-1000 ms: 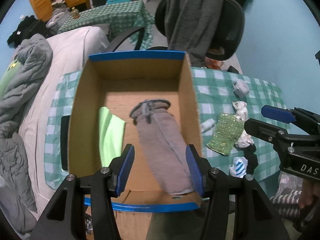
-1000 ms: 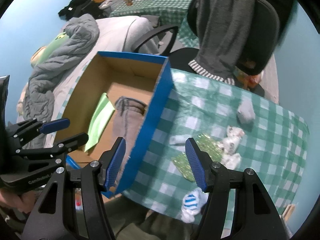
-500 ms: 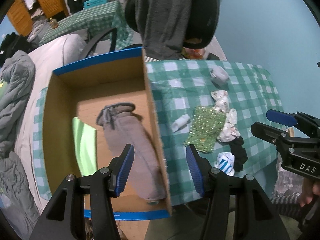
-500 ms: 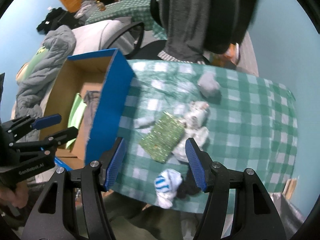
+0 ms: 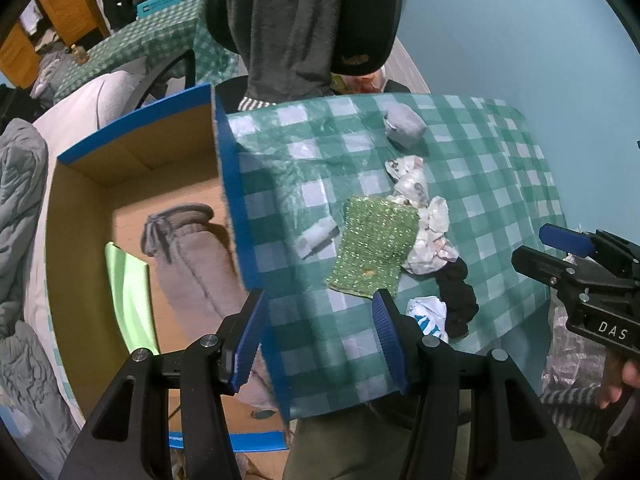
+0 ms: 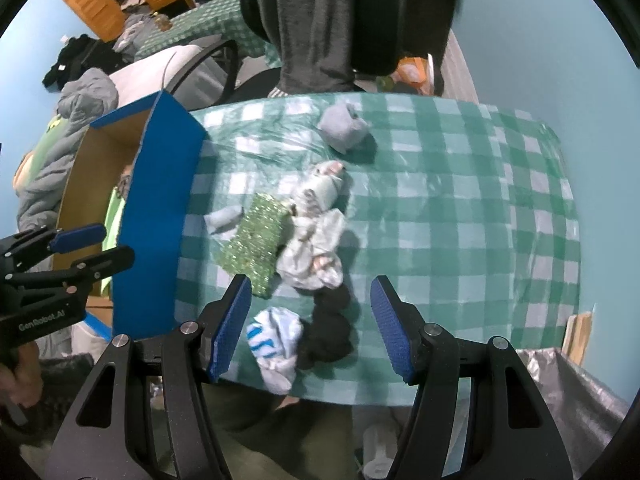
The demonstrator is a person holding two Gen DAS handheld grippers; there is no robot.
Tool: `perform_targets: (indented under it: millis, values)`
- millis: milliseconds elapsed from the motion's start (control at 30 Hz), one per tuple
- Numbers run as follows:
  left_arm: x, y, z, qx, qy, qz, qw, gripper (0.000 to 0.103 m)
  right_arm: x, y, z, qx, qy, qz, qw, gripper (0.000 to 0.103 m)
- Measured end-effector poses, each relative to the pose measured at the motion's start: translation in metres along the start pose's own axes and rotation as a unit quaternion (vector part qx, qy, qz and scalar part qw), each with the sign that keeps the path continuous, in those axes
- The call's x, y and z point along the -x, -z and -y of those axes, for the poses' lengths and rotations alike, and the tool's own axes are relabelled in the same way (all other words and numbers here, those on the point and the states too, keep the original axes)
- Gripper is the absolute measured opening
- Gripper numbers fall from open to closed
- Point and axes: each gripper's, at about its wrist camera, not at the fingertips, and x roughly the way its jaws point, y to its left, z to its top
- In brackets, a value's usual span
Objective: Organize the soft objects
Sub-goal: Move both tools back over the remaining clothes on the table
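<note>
A blue cardboard box (image 5: 230, 184) (image 6: 160, 184) stands at the left of the green checked table (image 5: 500, 168) (image 6: 460, 208). Inside lie grey sweatpants (image 5: 188, 264) and a light green cloth (image 5: 128, 292). On the table lie a sparkly green cloth (image 5: 372, 248) (image 6: 256, 240), a white patterned cloth (image 6: 316, 244), a black sock (image 6: 332, 328), a white and blue sock (image 6: 276, 340), a grey sock ball (image 6: 344, 128) and a small pale sock (image 6: 224, 218). My left gripper (image 5: 320, 336) is open and empty over the box's right wall. My right gripper (image 6: 310, 324) is open and empty above the black sock.
A black office chair draped with a dark grey garment (image 5: 296, 24) stands behind the table. A bed with grey bedding (image 5: 20, 184) lies left of the box. A silver bag (image 6: 560, 392) sits at the table's right front corner.
Both grippers have swung right, from over the box towards the pile of soft items on the table. Both stay open and empty.
</note>
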Motion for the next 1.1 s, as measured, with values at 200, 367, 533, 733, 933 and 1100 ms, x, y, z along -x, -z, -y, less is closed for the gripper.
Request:
perform_targets:
  millis: [200,367,533,733,933,1100]
  values:
    - [-0.012,0.0,0.012,-0.007,0.001,-0.012,0.9999,0.055,-0.012,0.01,0.009,-0.007,-0.01,-0.015,1.0,0.063]
    - [-0.024,0.002,0.018,-0.009,0.003,-0.022,0.9997,0.055,-0.025,0.018,0.009,-0.004,-0.015,-0.028,0.999,0.063]
    - [-0.038,0.006,0.022,-0.008,0.01,-0.035,0.9993,0.055,-0.041,0.025,0.01,-0.002,-0.023,-0.04,0.999,0.063]
    - [-0.052,0.009,0.024,-0.002,0.017,-0.047,0.9987,0.055,-0.065,0.034,0.01,-0.007,-0.027,-0.062,0.998,0.063]
    - [-0.059,0.008,0.028,-0.007,0.013,-0.053,0.9985,0.055,-0.088,0.039,0.009,-0.009,-0.026,-0.084,0.996,0.063]
    - [-0.064,0.006,0.032,-0.012,0.013,-0.055,0.9983,0.062,-0.099,0.043,0.012,-0.01,-0.018,-0.092,0.996,0.063]
